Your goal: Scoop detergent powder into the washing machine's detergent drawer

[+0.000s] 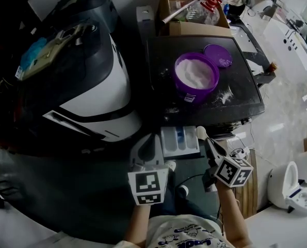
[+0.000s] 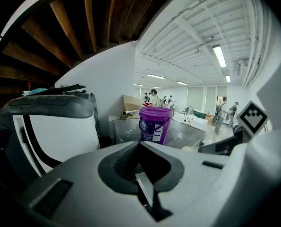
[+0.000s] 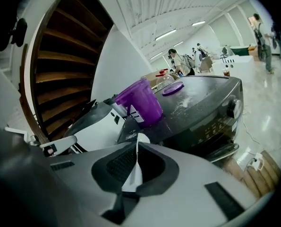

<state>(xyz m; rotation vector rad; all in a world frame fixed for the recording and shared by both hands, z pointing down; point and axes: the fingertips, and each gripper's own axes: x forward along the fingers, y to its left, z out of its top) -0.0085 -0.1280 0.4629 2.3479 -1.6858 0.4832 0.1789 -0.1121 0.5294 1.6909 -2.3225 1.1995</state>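
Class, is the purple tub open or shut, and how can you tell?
Open: white powder shows inside the tub, and its lid lies beside it.

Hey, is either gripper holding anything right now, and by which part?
The right gripper is shut on the white scoop, gripping it by its handle. The left gripper is shut and holds nothing.

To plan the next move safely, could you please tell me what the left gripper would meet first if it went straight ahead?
Most likely the near edge of the dark washing machine, with the purple plastic detergent tub standing on it behind; depth is unclear. The left gripper is shut and empty.
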